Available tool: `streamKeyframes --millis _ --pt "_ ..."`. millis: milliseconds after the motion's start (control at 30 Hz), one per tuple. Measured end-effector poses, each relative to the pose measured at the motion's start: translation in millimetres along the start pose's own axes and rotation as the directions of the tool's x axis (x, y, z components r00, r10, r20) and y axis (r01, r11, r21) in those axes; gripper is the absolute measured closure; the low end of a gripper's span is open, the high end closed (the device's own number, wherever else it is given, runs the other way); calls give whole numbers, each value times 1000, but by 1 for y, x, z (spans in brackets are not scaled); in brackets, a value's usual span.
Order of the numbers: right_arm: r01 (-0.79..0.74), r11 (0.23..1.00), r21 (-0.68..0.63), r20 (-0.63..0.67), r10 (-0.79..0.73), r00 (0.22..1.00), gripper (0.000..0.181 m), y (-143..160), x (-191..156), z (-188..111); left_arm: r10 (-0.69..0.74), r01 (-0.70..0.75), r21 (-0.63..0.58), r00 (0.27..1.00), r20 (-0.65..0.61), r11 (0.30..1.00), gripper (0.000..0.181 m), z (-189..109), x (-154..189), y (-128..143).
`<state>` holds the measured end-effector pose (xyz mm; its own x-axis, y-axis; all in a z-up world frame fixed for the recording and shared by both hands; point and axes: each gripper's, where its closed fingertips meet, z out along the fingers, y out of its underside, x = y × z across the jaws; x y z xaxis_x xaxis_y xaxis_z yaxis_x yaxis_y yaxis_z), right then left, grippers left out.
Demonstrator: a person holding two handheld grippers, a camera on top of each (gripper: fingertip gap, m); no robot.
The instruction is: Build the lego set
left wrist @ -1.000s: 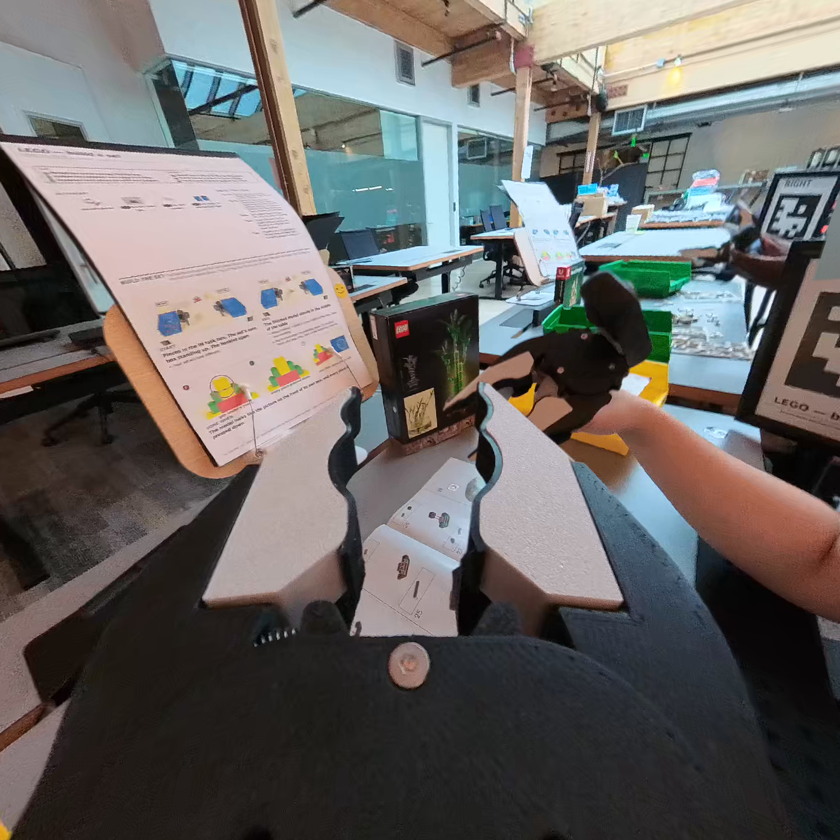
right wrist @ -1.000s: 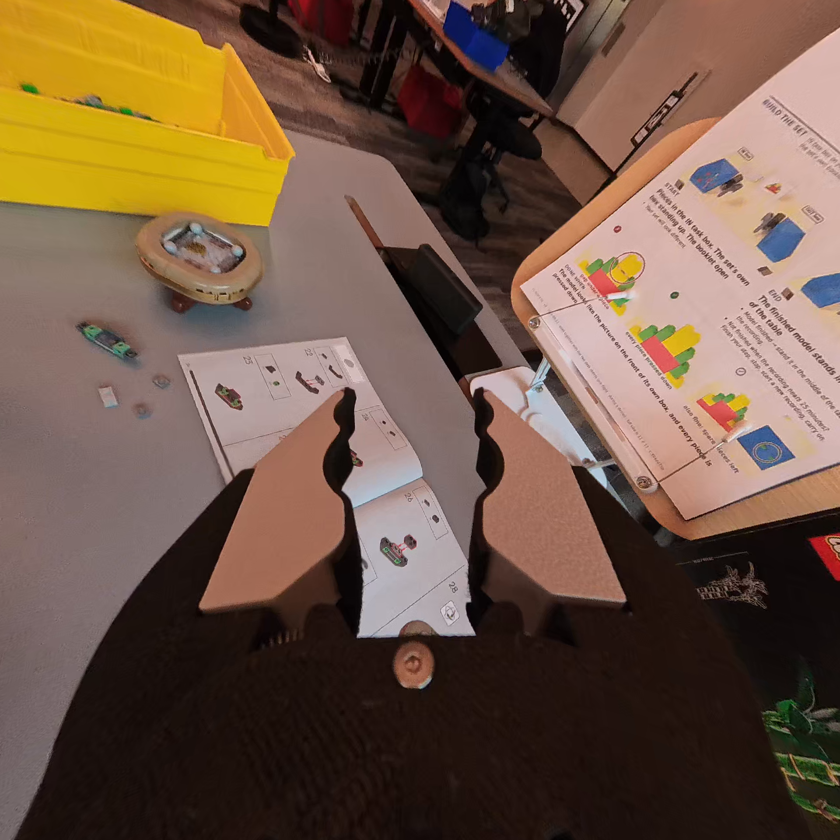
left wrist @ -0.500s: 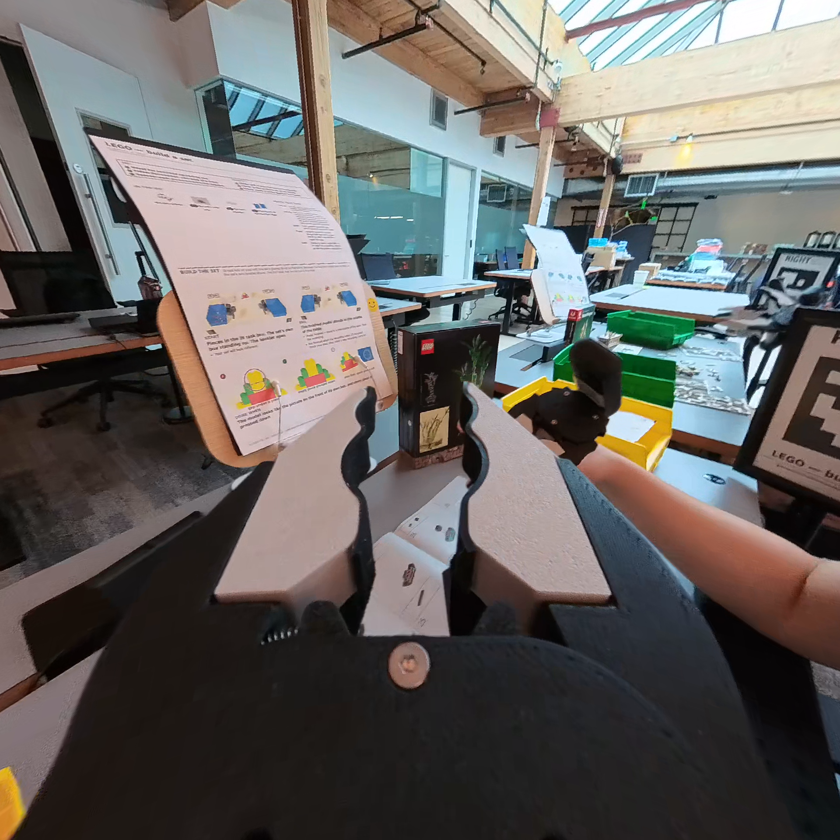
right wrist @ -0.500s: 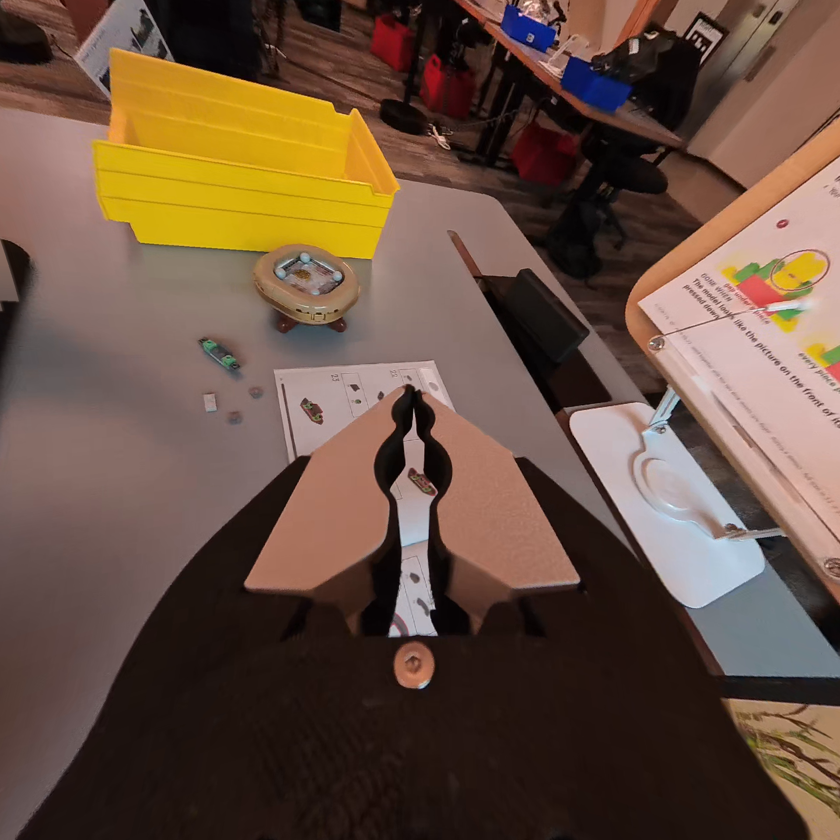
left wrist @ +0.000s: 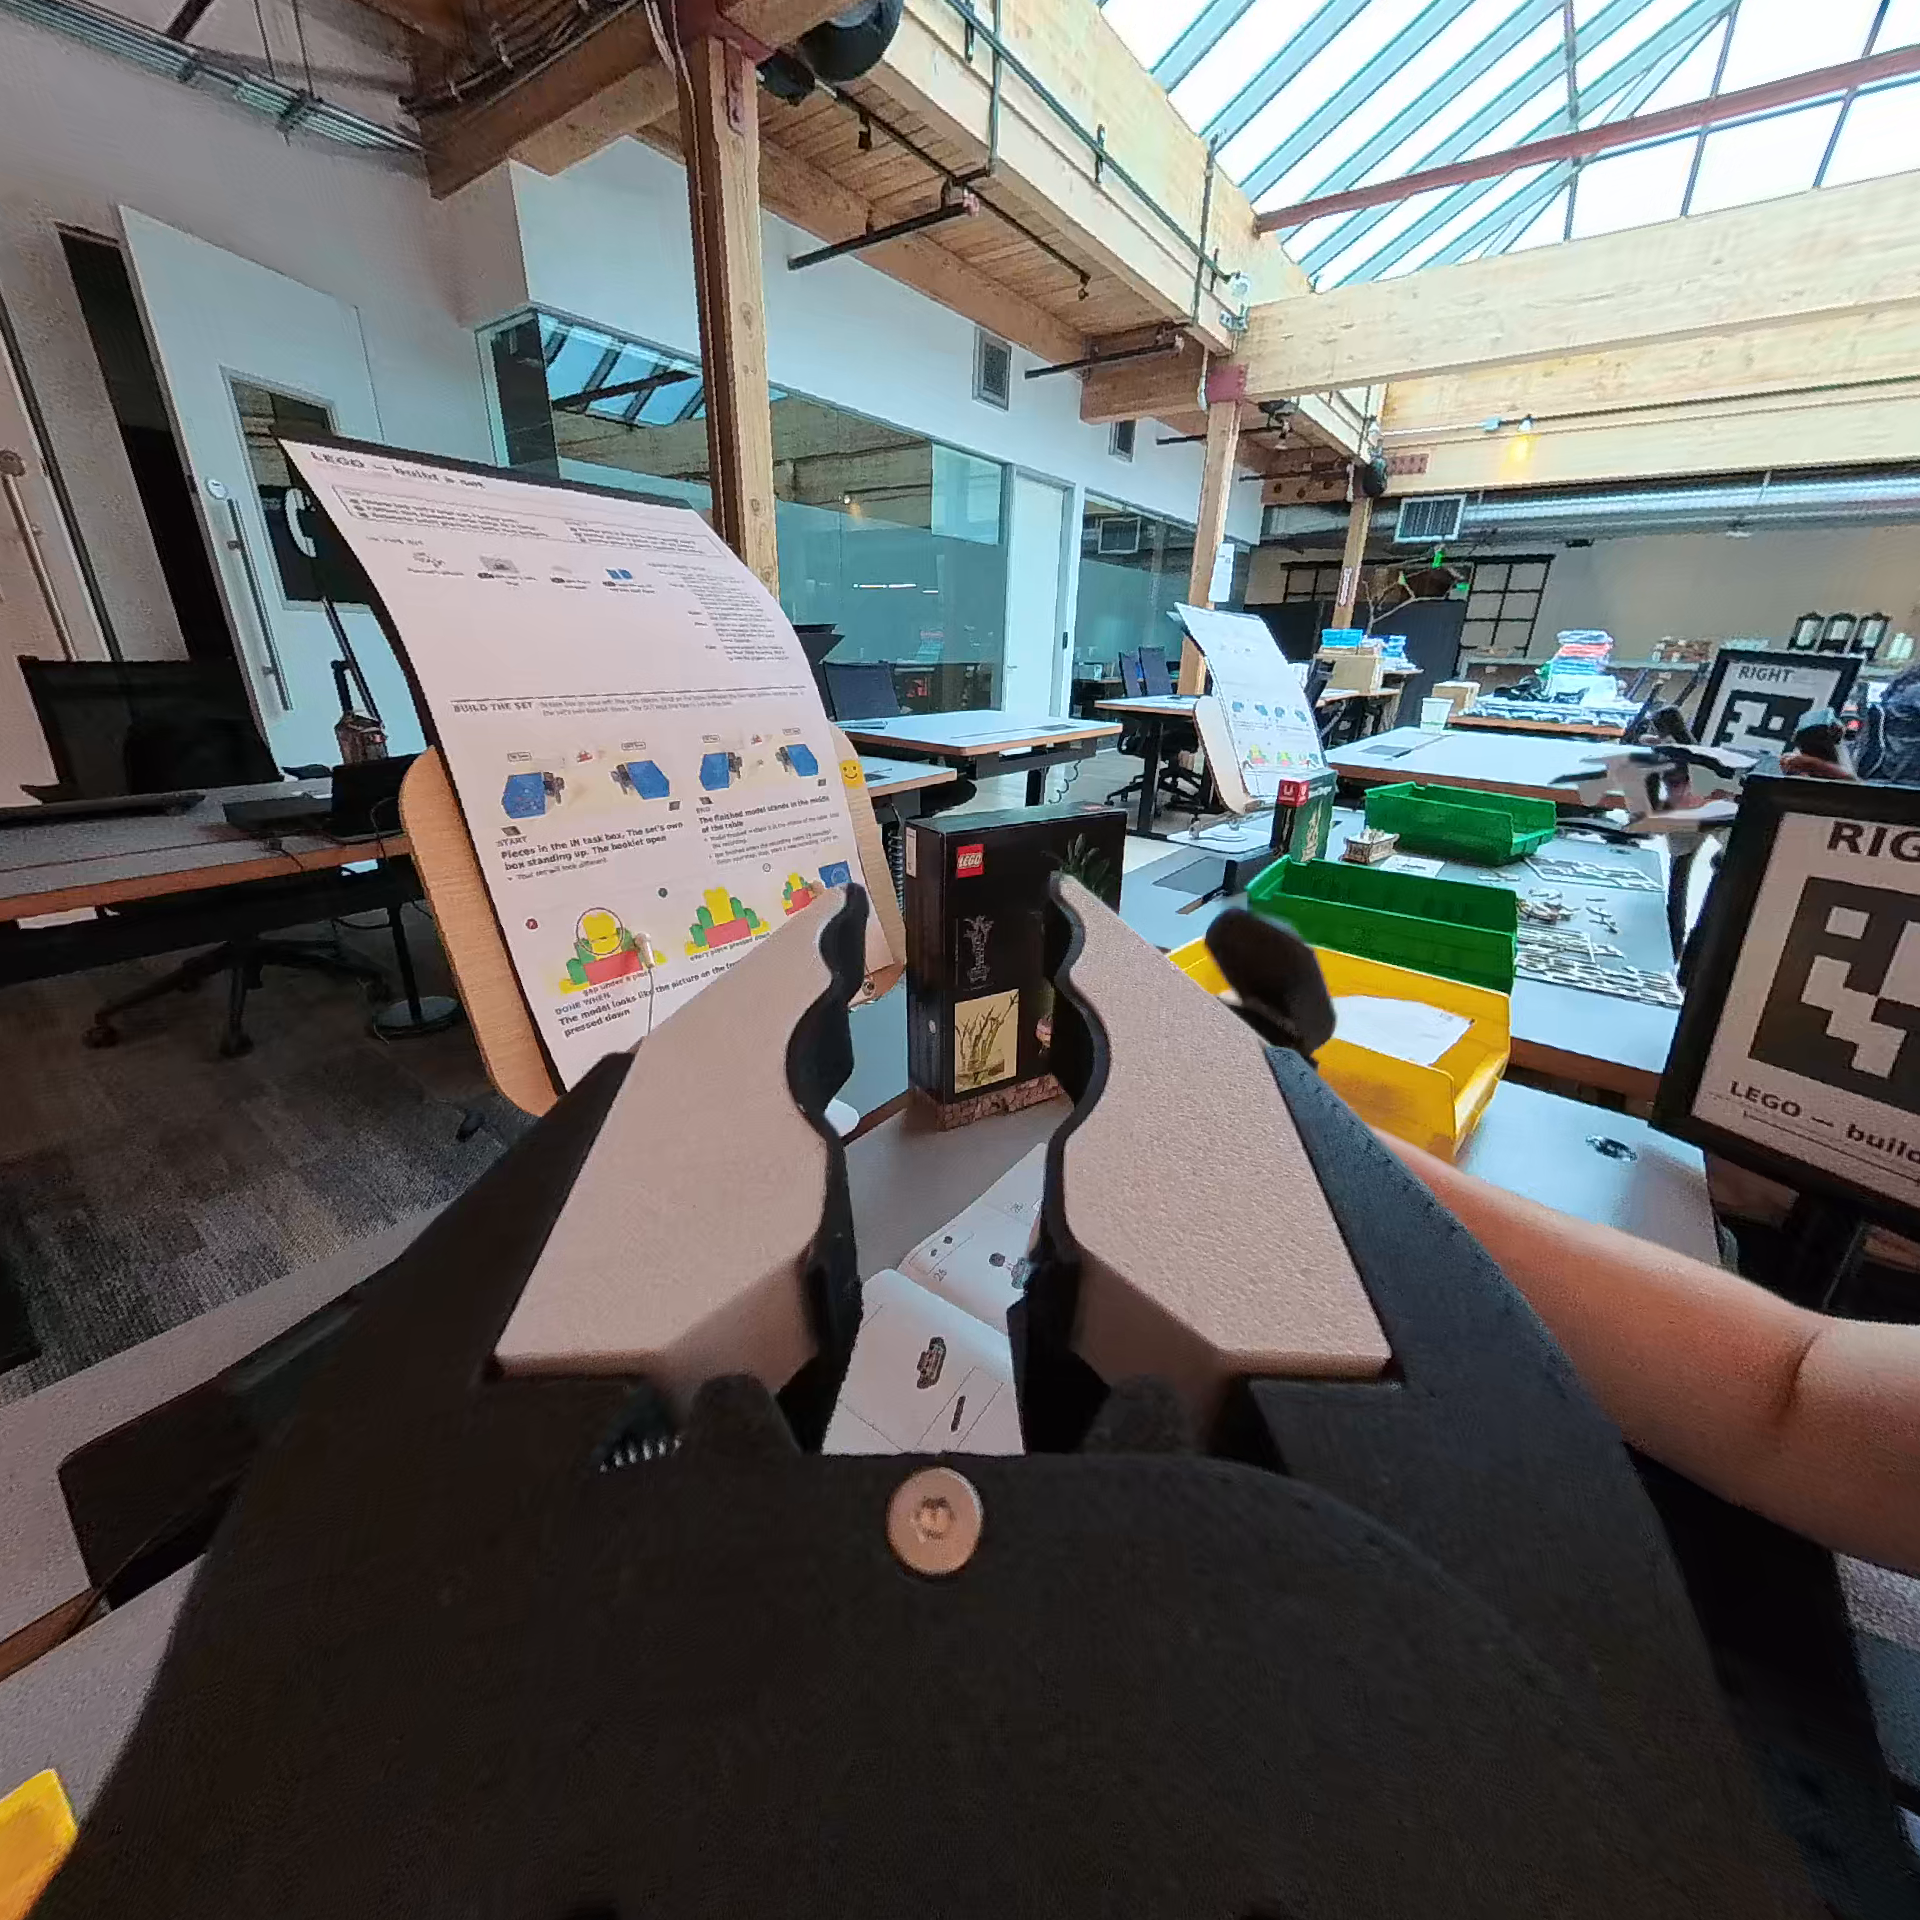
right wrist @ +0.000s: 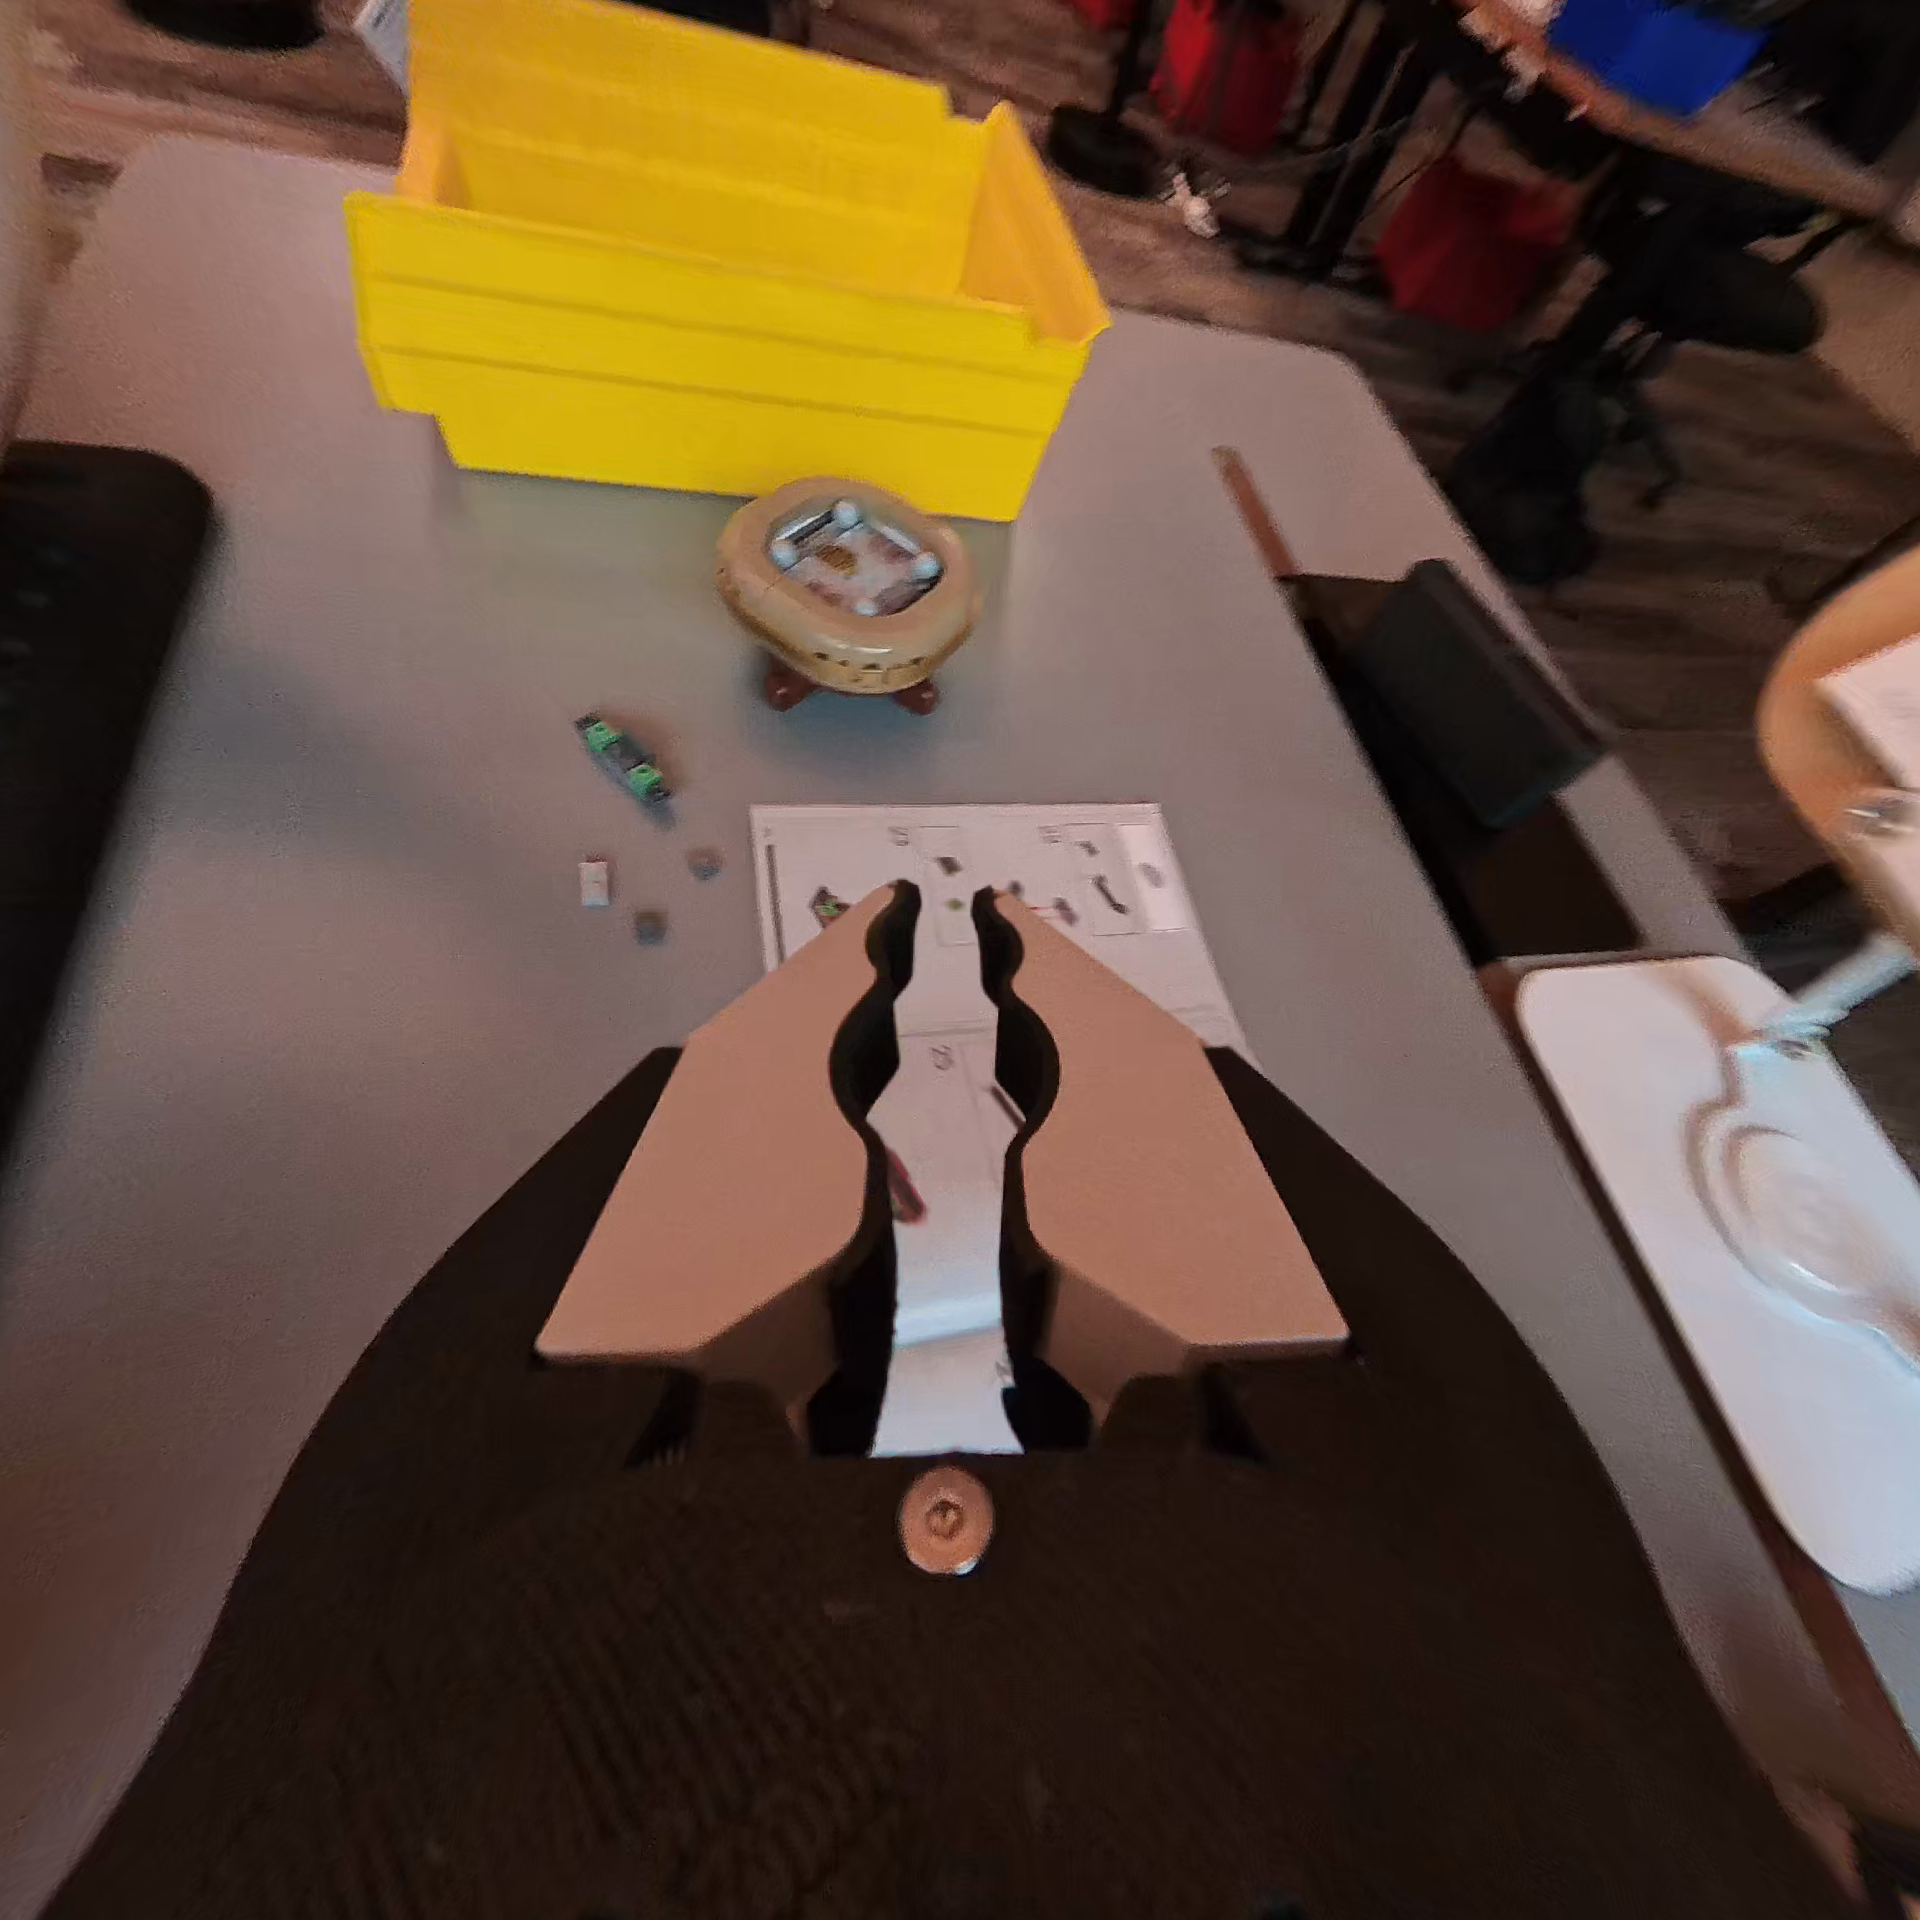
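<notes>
Grey table (right wrist: 312,1039) under both empty grippers: left gripper (left wrist: 951,914) gapes wide, right gripper (right wrist: 945,899) parted slightly above the booklet (right wrist: 1039,862).

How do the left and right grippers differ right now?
The left gripper has its jaws wider apart than the right gripper, whose tips leave only a narrow gap. The left points level toward the black box; the right tilts down over the booklet on the table. Both are empty.

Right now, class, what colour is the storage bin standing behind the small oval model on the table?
Yellow bin, clearest in the right wrist view.
</notes>
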<state>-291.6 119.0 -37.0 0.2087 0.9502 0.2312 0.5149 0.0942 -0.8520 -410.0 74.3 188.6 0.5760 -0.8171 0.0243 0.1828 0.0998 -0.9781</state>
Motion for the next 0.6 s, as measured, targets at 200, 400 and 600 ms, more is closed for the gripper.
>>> streamKeyframes --millis 200,400,600 --pt "-9 997 -80 271 31 962 158 10 -65 82 -26 26 10 1000 1 1000 151 9 1 2" --pt "139 974 -180 376 -63 925 153 21 -101 135 -29 29 -19 999 -33 999 149 22 13 10" --pt "154 966 -209 419 -54 906 153 28 -114 150 -40 40 -13 998 -38 999 147 24 14 10"
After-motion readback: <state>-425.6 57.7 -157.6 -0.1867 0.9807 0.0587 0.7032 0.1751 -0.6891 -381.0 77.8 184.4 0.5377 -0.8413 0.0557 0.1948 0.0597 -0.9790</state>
